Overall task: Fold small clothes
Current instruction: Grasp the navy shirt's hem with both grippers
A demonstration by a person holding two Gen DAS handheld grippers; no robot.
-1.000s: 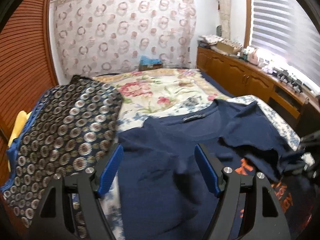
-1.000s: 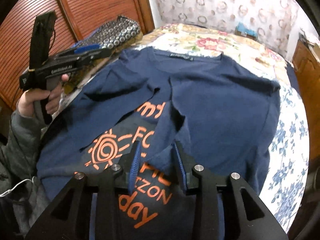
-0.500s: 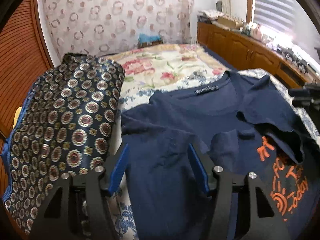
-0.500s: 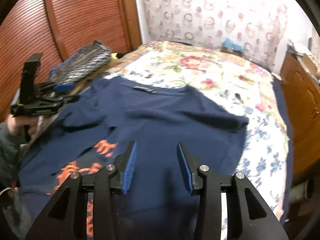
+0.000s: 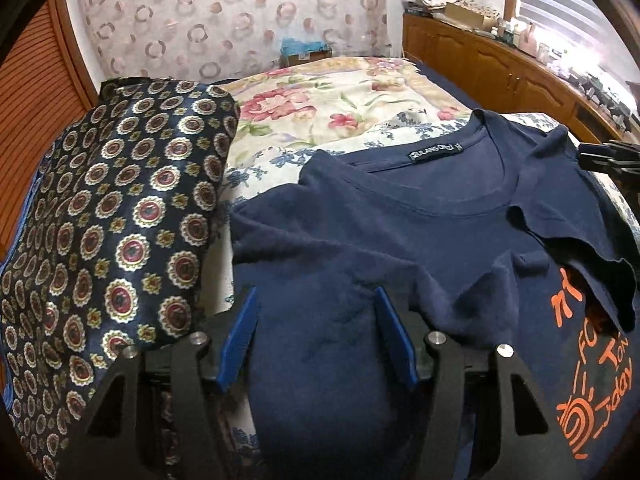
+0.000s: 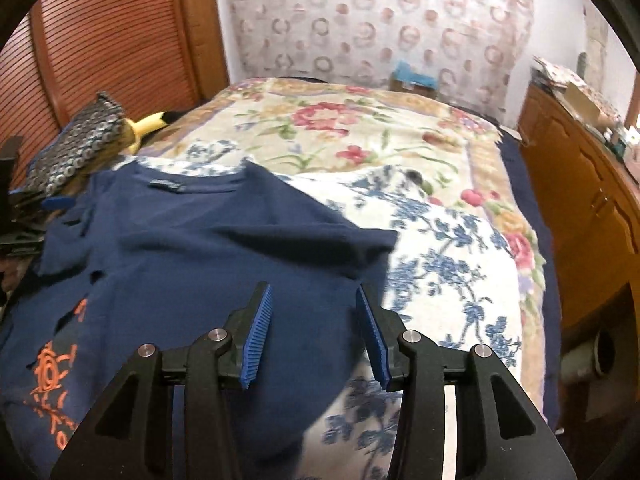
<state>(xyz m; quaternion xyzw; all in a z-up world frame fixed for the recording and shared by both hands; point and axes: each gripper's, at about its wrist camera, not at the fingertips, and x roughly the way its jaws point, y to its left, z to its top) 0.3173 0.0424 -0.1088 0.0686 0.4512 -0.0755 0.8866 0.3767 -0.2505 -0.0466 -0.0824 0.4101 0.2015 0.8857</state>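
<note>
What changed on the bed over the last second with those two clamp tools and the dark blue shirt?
The right gripper, shut on a fold of the navy T-shirt with orange print a second ago, has let go, opened, and swung right toward the shirt's right edge. The left gripper stayed open and edged forward over the left side. The shirt still lies on the floral bedspread, partly folded.

Rumpled navy T-shirt (image 5: 420, 220) on bed
</note>
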